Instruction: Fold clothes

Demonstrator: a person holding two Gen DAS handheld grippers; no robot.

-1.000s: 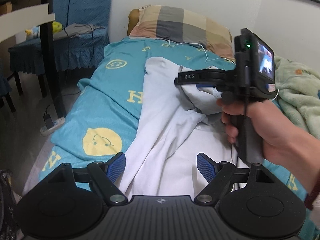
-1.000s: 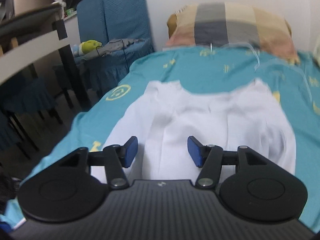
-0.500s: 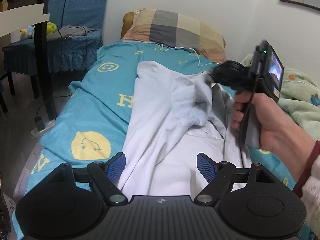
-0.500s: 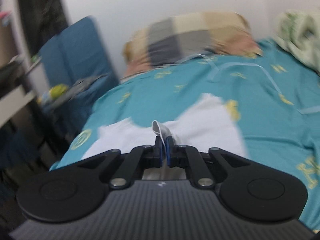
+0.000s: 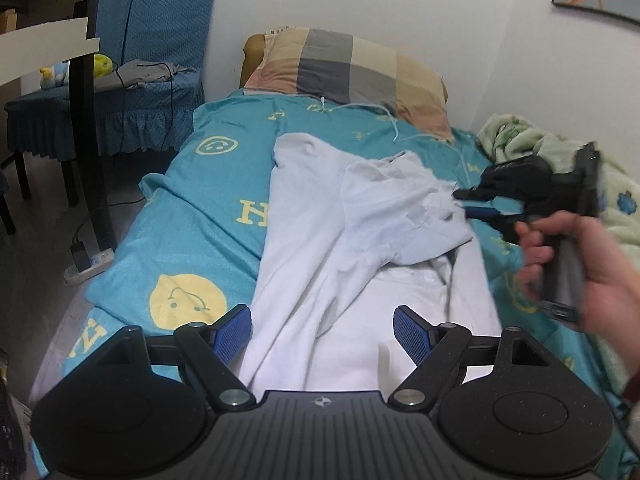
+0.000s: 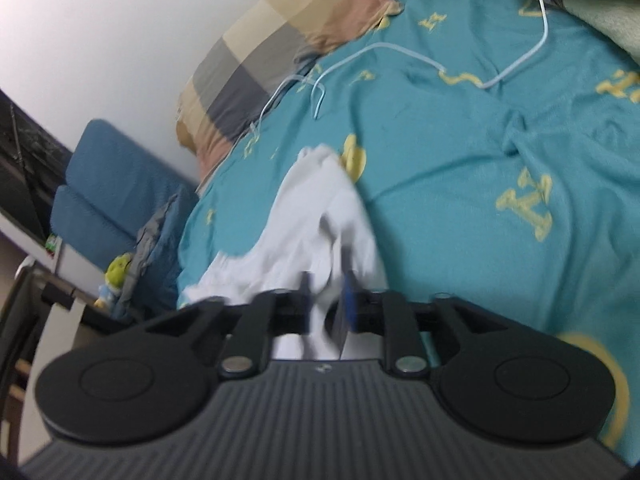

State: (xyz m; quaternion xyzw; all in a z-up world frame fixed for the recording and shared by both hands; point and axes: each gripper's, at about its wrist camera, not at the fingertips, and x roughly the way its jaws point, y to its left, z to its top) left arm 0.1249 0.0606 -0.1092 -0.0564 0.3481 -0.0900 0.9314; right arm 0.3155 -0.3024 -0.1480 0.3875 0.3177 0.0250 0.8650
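A white garment (image 5: 316, 240) lies lengthwise on the teal bed sheet (image 5: 200, 220), with one flap (image 5: 400, 216) turned over towards the right. My left gripper (image 5: 322, 328) is open, hovering over the garment's near end with nothing between its fingers. A hand (image 5: 600, 276) holds my right gripper (image 5: 462, 203) at the flap's right edge. In the blurred right wrist view its jaws stand partly apart, and the right gripper (image 6: 326, 300) has white cloth (image 6: 320, 208) lying loosely between its fingers.
A checked pillow (image 5: 344, 68) sits at the head of the bed, with a thin white cable (image 6: 400, 48) trailing across the sheet. A pale green blanket (image 5: 520, 144) is heaped on the right. A blue-covered chair (image 5: 152, 40) and a floor power strip (image 5: 88, 264) stand to the left.
The right gripper closed on the flap, carried it rightward across the garment, then lowered it and parted its jaws. The left gripper stayed open over the near end.
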